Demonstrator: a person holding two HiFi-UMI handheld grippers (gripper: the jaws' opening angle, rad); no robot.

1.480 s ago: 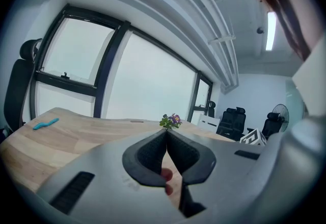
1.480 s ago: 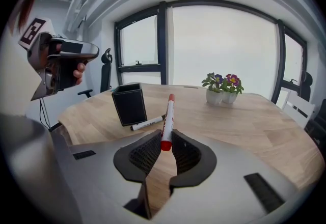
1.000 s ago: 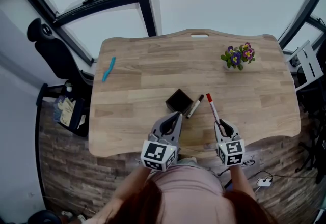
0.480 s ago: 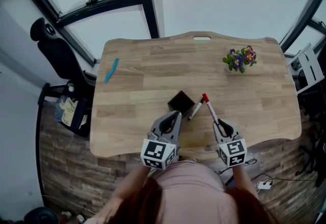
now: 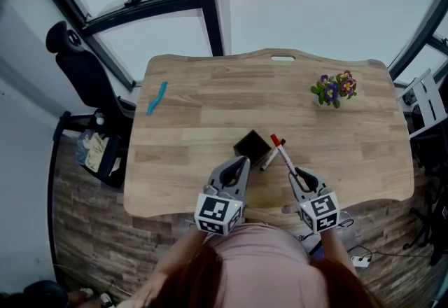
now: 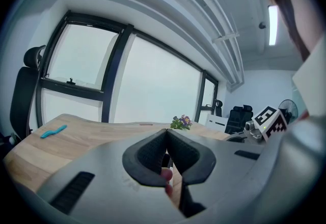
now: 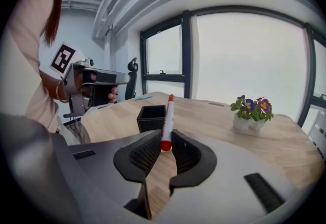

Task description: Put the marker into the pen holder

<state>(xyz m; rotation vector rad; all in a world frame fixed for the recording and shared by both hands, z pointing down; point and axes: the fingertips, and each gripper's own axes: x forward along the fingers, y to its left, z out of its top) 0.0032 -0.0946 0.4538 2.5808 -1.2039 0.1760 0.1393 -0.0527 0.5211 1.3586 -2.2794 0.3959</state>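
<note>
The black square pen holder [image 5: 250, 145] stands on the wooden table [image 5: 210, 103] just ahead of my grippers. My right gripper [image 5: 295, 172] is shut on a white marker with red ends [image 5: 283, 154]. The marker slants up and left, its far tip close to the holder's right side. In the right gripper view the marker [image 7: 166, 118] stands between the pads of that gripper [image 7: 164, 152], with the holder [image 7: 151, 117] just left of it. My left gripper [image 5: 243, 160] hovers in front of the holder, shut, with nothing in it [image 6: 166, 134].
A second marker [image 5: 267, 159] lies on the table between the holder and the held marker. A small pot of flowers [image 5: 334, 89] stands at the far right, a blue object [image 5: 157, 97] at the far left. A black office chair [image 5: 80, 65] is beyond the table's left corner.
My right gripper has risen a little and swung the marker left, bringing its far tip nearer the pen holder. The left gripper has stayed in place.
</note>
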